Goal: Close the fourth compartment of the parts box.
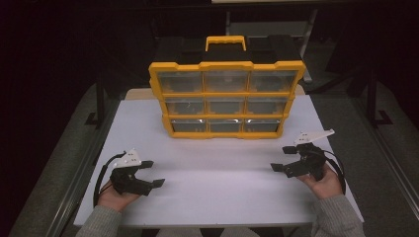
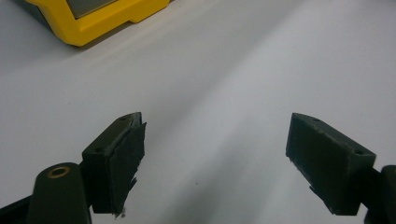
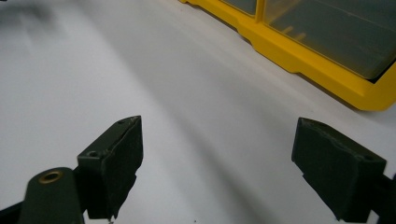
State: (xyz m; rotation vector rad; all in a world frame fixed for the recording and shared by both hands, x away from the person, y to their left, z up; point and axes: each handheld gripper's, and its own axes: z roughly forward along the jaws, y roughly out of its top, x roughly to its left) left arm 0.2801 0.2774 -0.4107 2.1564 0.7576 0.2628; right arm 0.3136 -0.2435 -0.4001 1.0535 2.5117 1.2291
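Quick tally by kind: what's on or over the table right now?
Yellow organizer case, nine clear-front compartments: 1
Handheld grippers, both with jaws open and nothing between them: 2 (left gripper, right gripper)
White table: 1
Total: 4

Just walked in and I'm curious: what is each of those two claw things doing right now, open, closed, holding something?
Left gripper: open, nothing between its fingers.
Right gripper: open wide, holding nothing.
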